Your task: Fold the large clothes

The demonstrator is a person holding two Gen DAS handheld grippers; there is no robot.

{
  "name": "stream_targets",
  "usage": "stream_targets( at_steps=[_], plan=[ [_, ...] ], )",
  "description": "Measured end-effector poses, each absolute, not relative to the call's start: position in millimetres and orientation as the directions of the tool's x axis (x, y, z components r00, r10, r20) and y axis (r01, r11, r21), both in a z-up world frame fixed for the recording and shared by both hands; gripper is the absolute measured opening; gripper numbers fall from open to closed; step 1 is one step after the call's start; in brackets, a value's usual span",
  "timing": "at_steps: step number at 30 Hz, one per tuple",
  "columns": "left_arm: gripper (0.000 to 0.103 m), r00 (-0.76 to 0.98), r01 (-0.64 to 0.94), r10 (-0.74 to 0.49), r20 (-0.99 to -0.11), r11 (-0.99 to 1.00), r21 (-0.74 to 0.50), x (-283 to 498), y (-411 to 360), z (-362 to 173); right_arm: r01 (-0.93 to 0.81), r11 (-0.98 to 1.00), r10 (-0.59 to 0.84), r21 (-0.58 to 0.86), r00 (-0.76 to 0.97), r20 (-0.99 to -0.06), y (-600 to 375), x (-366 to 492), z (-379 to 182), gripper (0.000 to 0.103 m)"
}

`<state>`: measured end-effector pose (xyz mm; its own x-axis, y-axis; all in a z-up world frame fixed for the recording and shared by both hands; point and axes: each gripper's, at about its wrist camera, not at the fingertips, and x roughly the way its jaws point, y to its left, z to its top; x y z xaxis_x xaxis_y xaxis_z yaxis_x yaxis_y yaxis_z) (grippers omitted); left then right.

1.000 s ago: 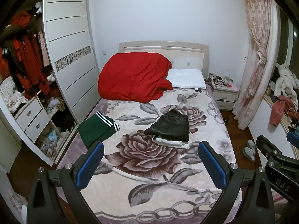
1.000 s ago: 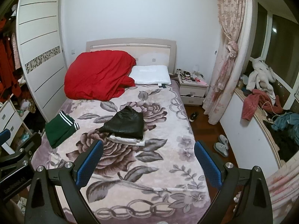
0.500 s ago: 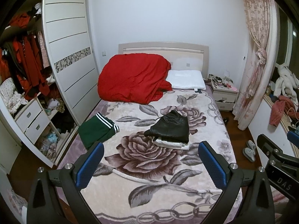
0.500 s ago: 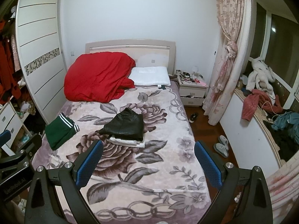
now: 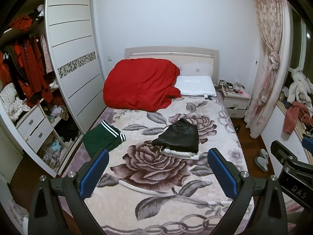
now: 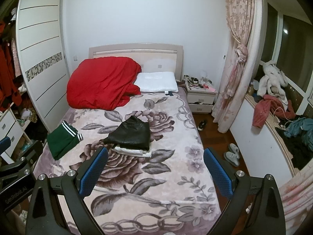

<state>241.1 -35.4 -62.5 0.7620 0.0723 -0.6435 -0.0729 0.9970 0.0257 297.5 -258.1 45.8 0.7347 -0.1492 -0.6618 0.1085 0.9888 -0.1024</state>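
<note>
Currently held above the foot of the bed (image 5: 221, 129), both tongs, side by side and well clear of the clothing. Left gripper (image 5: 156, 168): blue-padded fingers (image 5: 93, 173) spread wide, nothing between them, only the floral blanket (image 5: 156, 186) visible in the gap. Right gripper (image 6: 155, 166): same condition, pads (image 6: 217, 173) wide apart and empty; also partly visible at the right edge of the left wrist view (image 5: 289, 166). Folded black garment (image 5: 179, 137) resting mid-bed on top of a folded white garment (image 5: 180, 153), the white one showing only as a strip along the near edge. Same stack seen from the right wrist, black (image 6: 130, 134) over white (image 6: 135, 152). Folded green garment with white stripes (image 5: 101, 139) lying apart from the stack, near the bed's wardrobe-side edge; confirmed in the right wrist view (image 6: 62, 141). Bunched red duvet (image 5: 140, 84) piled against the headboard (image 5: 172, 52), touching a white pillow (image 5: 195, 88) beside it. Wardrobe (image 5: 72, 58) standing alongside the bed, sliding door partly open, red clothing hanging inside (image 5: 29, 62). Nightstand (image 5: 235, 103) at the far side of the pillow, top cluttered with small items too small to identify. Pink floral curtain (image 5: 272, 58) tied back next to it. Pair of grey slippers (image 6: 232, 154) on the wooden floor beside the bed. Loose clothes heaped on the window ledge (image 6: 273, 105).
</note>
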Motion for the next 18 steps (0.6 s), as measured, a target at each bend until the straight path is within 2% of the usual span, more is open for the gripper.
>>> stream_targets(
  at_steps=[18],
  plan=[
    [0.103, 0.770, -0.081, 0.082, -0.633, 0.996, 0.031, 246.8, -31.0, -57.6, 0.122, 0.988, -0.157, -0.100, 0.735, -0.660, -254.6, 285.3, 44.1, 0.100]
  ],
)
